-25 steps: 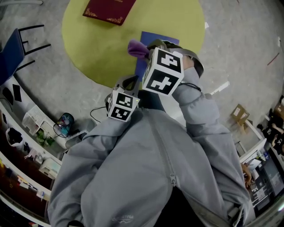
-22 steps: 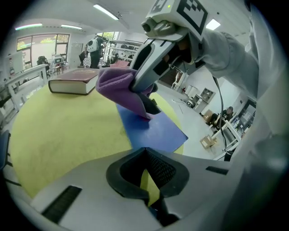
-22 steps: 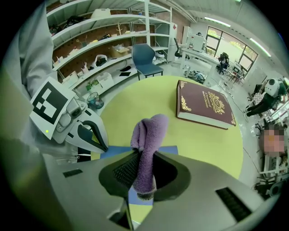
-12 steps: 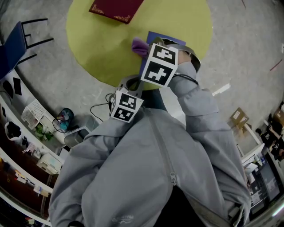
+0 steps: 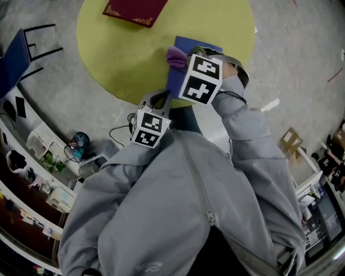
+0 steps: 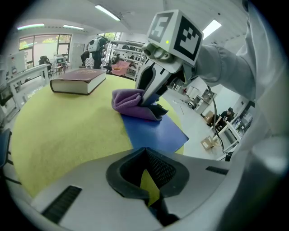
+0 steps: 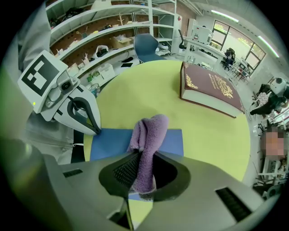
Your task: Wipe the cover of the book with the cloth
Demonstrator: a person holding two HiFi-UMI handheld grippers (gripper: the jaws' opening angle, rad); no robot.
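A thin blue book [image 5: 186, 43] lies flat near the front edge of the round yellow table [image 5: 118, 54]. My right gripper [image 5: 184, 61] is shut on a purple cloth [image 5: 177, 56], which hangs from its jaws and rests on the cover's left part. The right gripper view shows the cloth [image 7: 149, 135] pinched between the jaws over the blue book [image 7: 110, 144]. My left gripper [image 5: 160, 97] sits at the table's edge, jaws pinched together at the book's near corner [image 7: 96, 131]. A thick maroon book [image 5: 135, 11] lies at the far side.
A blue chair [image 5: 13, 59] stands left of the table. Shelving [image 5: 38, 178] full of clutter runs along the left, with cables and a small device [image 5: 81, 148] on the floor. A cardboard box [image 5: 291, 139] sits right. The table's left half [image 6: 58, 122] is bare yellow.
My right gripper has slid the cloth a little to the right, from the blue cover's left edge onto the cover. The left gripper has stayed at the near corner.
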